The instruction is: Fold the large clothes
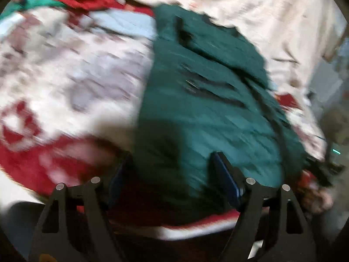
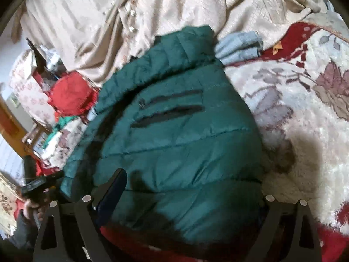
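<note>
A dark green quilted puffer jacket [image 1: 196, 100] lies folded on a floral red and white blanket [image 1: 65, 76]; in the right wrist view the jacket [image 2: 178, 135] shows two black zip pockets. My left gripper [image 1: 172, 170] is open, its fingers wide apart over the jacket's near edge. My right gripper [image 2: 187, 196] is open too; its left finger [image 2: 113, 187] rests at the jacket's near left edge, its right finger is hidden under the jacket's near right edge. The left wrist view is motion-blurred.
A beige satin bedcover [image 2: 130, 21] lies bunched at the back. A folded light blue cloth [image 2: 237, 45] sits beyond the jacket. Red fabric [image 2: 69, 93] and clutter lie to the left. The other gripper and hand [image 2: 35, 187] show at the left edge.
</note>
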